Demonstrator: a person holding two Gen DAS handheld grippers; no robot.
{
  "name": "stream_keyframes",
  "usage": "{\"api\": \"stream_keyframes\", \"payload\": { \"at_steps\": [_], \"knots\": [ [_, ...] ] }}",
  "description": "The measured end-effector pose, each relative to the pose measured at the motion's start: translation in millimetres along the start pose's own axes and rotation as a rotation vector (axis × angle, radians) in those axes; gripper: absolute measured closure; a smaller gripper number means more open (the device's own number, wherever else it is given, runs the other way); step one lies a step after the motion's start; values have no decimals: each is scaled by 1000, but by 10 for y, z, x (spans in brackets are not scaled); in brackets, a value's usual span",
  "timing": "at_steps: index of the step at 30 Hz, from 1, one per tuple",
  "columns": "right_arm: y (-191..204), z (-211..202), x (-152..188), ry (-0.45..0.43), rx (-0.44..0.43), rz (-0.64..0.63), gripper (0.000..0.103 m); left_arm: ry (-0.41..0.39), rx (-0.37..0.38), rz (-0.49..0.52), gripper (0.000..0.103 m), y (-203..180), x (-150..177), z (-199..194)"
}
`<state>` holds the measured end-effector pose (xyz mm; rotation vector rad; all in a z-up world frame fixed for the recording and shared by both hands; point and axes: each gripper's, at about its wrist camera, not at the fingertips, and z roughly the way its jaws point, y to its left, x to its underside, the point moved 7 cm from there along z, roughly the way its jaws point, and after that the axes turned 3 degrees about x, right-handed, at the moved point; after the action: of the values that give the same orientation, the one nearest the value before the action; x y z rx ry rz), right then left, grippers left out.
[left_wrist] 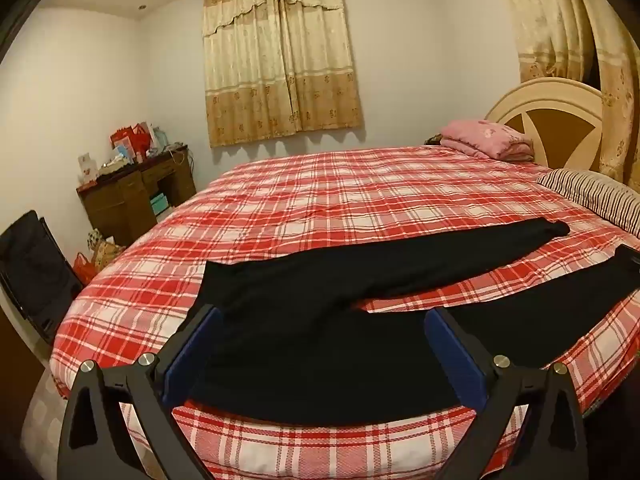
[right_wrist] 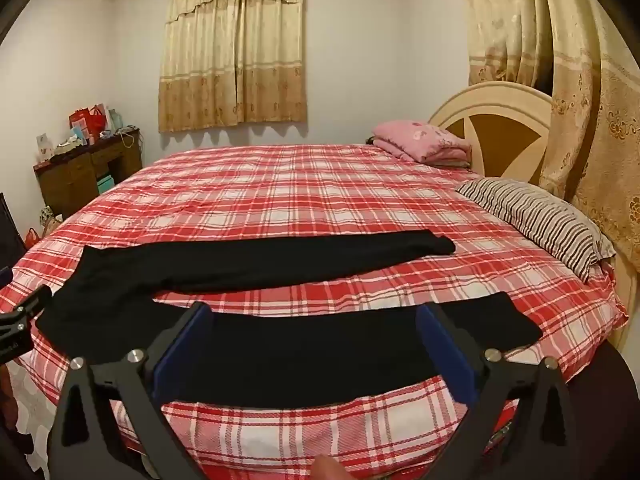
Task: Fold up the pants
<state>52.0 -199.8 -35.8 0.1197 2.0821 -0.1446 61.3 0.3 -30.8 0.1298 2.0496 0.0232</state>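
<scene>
Black pants (left_wrist: 312, 344) lie spread flat on the red plaid bed (left_wrist: 360, 188), waist to the left and both legs pointing right, apart in a V. My left gripper (left_wrist: 322, 316) is open over the waist and hip part, its blue pads (left_wrist: 192, 356) wide apart. My right gripper (right_wrist: 314, 312) is open over the near leg (right_wrist: 320, 356), whose cuff (right_wrist: 508, 320) lies to the right. The far leg (right_wrist: 304, 256) lies further back. The left gripper also shows at the left edge of the right wrist view (right_wrist: 20, 316).
A striped pillow (right_wrist: 540, 220) and a folded pink blanket (right_wrist: 424, 142) lie by the headboard (right_wrist: 496, 112) at the right. A cluttered wooden desk (left_wrist: 136, 192) stands at the far left. Curtains (right_wrist: 580, 120) hang at the right. The bed's near edge is just below the pants.
</scene>
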Motion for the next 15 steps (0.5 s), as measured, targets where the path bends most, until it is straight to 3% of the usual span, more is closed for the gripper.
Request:
{"api": "stream_keyframes", "payload": {
  "at_steps": [3,15],
  "knots": [
    [-9,-5,-1,-1,-6,6,0,-27,-30,58,1,-109,-27,-75],
    [-42,61,70,23,-1,-3,0,-2,-9,-1,1,-19,-20,-21]
  ]
}}
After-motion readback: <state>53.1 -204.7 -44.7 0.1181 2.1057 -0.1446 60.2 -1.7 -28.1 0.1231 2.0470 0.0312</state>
